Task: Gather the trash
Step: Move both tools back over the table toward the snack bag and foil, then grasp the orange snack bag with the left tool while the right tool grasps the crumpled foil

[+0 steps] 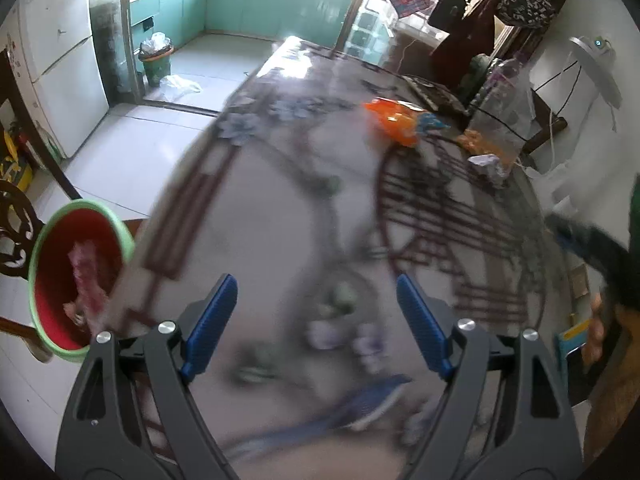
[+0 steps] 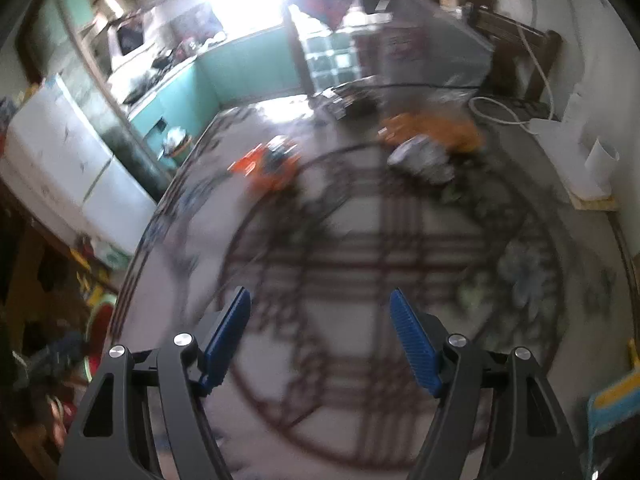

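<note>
1. Trash: orange wrapper (image 1: 396, 120) and crumpled white paper ball (image 1: 486, 162) lie on the far part of the patterned surface (image 1: 280, 208), well apart from both claws. Right view shows the same two: wrapper (image 2: 268, 166) left, paper wad (image 2: 420, 158) right, just beside an orange-filled clear bag (image 2: 448, 128).
2. Left claw (image 1: 316, 322): jaws spread, nothing between them, over bare surface.
3. Right claw (image 2: 320, 334): jaws spread, empty too.
4. Red bin with green rim (image 1: 76, 276) sits off the surface's left edge, some pinkish scrap already inside. Likely drop target.
5. Handling guess: wrapper is light, thin, slick foil; it will slide or crumple. Pinch a raised fold or edge, not the flat face.
6. Paper ball: light, soft, compressible. Close across its middle; grip is forgiving.
7. Both frames are motion-blurred; fine detail on the trash is unreadable.
</note>
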Demonstrator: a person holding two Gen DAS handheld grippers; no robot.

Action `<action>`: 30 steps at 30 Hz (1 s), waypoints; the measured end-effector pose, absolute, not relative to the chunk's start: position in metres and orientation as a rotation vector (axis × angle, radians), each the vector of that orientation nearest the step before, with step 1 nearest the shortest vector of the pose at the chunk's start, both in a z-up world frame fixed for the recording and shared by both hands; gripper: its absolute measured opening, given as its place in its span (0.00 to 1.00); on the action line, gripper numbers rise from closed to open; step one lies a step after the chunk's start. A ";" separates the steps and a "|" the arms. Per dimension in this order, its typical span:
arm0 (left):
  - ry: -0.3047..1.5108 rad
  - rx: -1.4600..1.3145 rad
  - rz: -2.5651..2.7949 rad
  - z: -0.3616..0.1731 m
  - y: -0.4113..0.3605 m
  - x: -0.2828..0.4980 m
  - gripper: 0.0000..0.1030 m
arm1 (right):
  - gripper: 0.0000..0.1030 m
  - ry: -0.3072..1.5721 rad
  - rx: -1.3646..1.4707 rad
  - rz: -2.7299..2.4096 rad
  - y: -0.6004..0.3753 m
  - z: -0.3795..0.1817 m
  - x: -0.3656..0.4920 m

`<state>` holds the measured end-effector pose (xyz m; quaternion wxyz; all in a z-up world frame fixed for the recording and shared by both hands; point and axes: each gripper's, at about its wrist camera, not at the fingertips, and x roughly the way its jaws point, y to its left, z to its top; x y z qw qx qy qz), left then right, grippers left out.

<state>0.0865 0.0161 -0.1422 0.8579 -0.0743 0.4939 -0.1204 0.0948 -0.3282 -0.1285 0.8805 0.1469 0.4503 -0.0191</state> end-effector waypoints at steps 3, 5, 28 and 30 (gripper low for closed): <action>1.026 -0.130 -0.250 -0.135 -0.011 0.083 0.77 | 0.68 0.929 0.282 -0.100 -0.370 -0.135 0.140; 1.024 -0.110 -0.239 -0.132 -0.023 0.083 0.77 | 0.68 0.965 0.289 -0.118 -0.395 -0.154 0.179; 1.046 -0.184 -0.236 -0.182 -0.162 0.347 0.87 | 0.48 0.927 0.392 -0.015 -0.424 -0.203 0.181; 1.095 -0.206 -0.229 -0.195 -0.168 0.365 0.87 | 0.48 0.937 0.359 -0.016 -0.414 -0.207 0.166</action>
